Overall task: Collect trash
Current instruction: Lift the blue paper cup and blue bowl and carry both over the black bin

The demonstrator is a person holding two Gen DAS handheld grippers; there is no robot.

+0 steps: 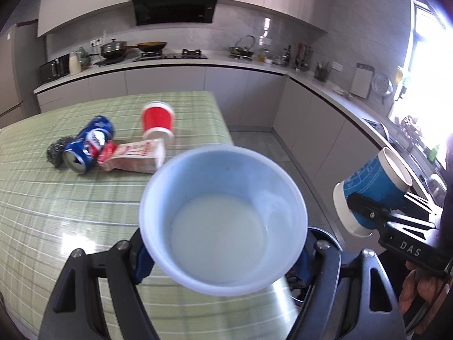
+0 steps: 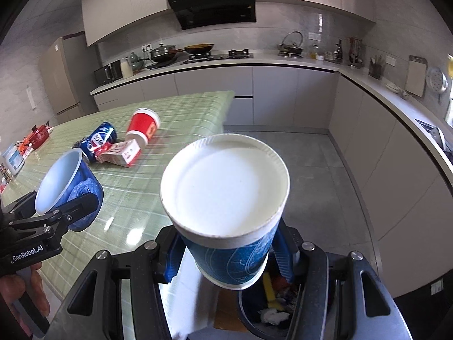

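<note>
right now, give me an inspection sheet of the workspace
surface: table with a green plaid cloth.
job's things: two blue cups held in the air; red cup, blue can, carton lying on the table; trash bin on the floor, partly filled.
clutter: steel scrubber beside the can.
grippers: left gripper shut on blue cup, mouth toward camera; right gripper shut on second blue cup, base toward camera, above the bin.
cables: nothing seen.
surroundings: kitchen counter, stove, pots.
</note>
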